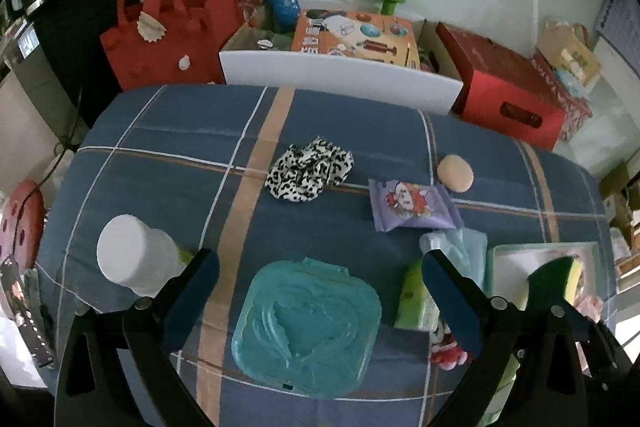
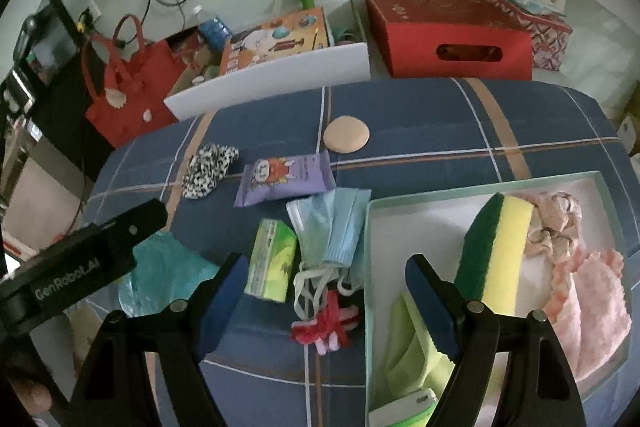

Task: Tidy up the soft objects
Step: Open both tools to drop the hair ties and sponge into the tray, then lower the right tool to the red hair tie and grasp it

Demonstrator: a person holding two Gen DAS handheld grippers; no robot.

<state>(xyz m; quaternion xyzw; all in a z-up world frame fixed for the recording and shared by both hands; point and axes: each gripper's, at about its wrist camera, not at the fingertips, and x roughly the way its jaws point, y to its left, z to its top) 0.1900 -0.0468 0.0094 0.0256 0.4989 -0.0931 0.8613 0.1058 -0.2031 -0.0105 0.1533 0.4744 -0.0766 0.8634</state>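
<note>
A pale green tray (image 2: 452, 193) on the blue checked cloth holds a yellow-green sponge (image 2: 500, 247), a pink cloth (image 2: 592, 311), a patterned scrunchie (image 2: 556, 223) and a lime cloth (image 2: 412, 351). Loose on the cloth lie blue face masks (image 2: 336, 231), a green packet (image 2: 272, 263), a red-and-white toy (image 2: 328, 327), a purple wipes pack (image 2: 286, 179), a leopard scrunchie (image 1: 310, 169), a beige puff (image 2: 346, 135) and a teal pouch (image 1: 306, 327). My left gripper (image 1: 320, 291) is open above the teal pouch. My right gripper (image 2: 326, 299) is open and empty over the masks and toy.
A white bottle (image 1: 132, 259) stands at the cloth's left. Behind the cloth are a white bin (image 1: 340, 79) with boxes, a red bag (image 1: 168, 27) and a red box (image 2: 452, 35). The left gripper's body (image 2: 80, 259) shows at the left of the right wrist view.
</note>
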